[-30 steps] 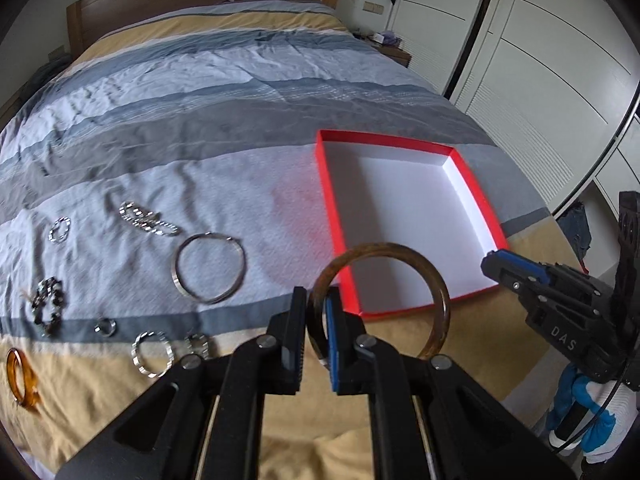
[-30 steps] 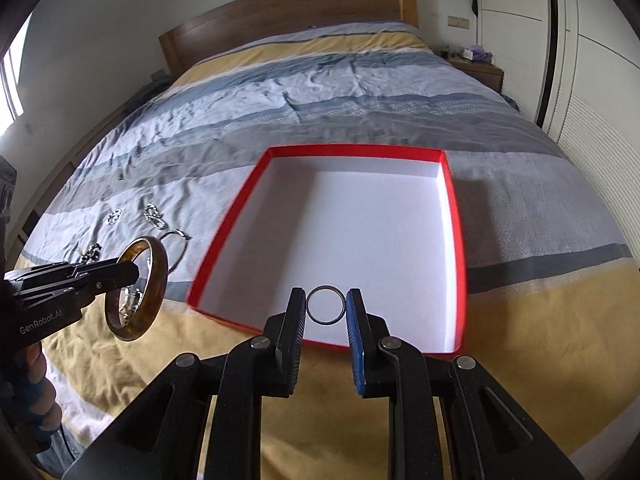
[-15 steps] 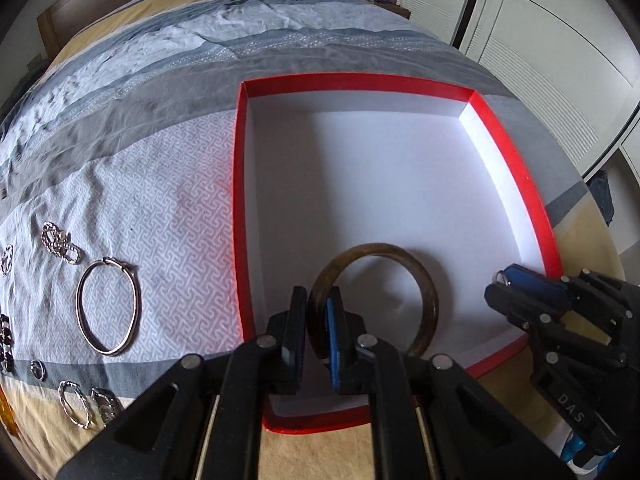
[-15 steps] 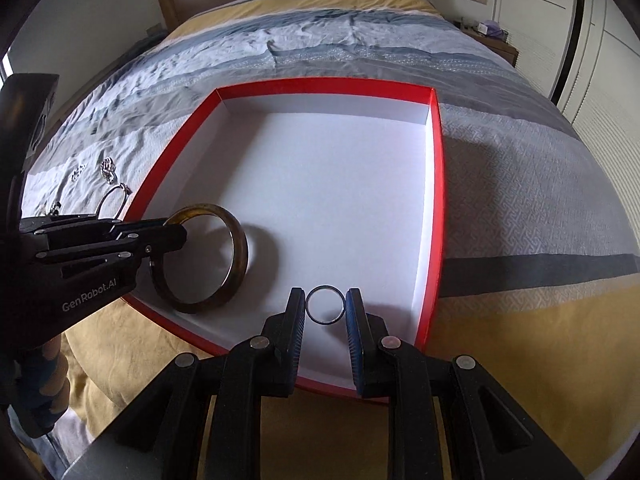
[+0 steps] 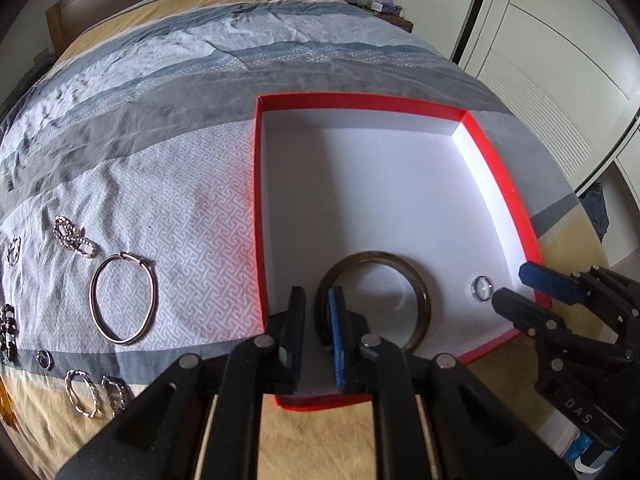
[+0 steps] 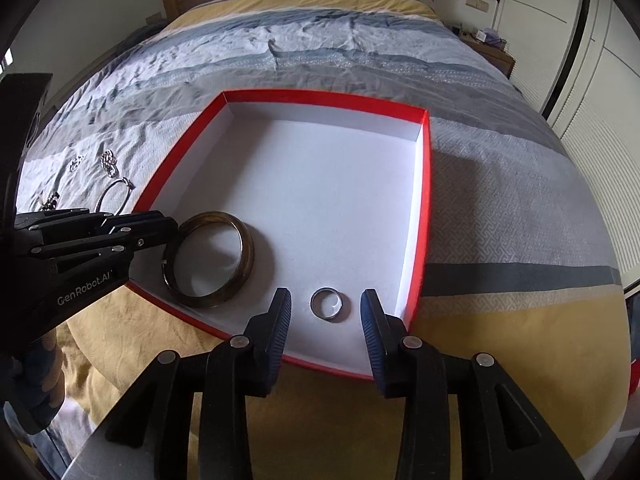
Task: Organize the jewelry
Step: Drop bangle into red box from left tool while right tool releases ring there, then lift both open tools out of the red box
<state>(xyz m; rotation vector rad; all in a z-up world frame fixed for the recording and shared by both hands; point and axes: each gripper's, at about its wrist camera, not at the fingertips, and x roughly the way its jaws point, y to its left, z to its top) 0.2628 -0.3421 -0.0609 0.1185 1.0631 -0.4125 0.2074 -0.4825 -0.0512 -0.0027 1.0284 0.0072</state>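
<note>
A red box (image 5: 500,172) with a white inside lies on the bed. A brown bangle (image 5: 416,280) lies flat in its near left part; it also shows in the right wrist view (image 6: 246,246). My left gripper (image 5: 316,312) is open, its jaws astride the bangle's near rim. A small silver ring (image 6: 328,304) lies flat in the box's near right part, also in the left wrist view (image 5: 482,288). My right gripper (image 6: 326,312) is open with the ring between its fingertips, untouched.
Left of the box on the bedspread lie a large silver hoop (image 5: 122,298), a bead chain (image 5: 74,236), a dark bead bracelet (image 5: 8,330), small rings (image 5: 44,358) and twisted silver hoops (image 5: 82,392). White wardrobe doors (image 5: 540,40) stand on the right.
Both grippers have opened. The bangle and the silver ring have dropped from the jaws and now lie flat on the box floor.
</note>
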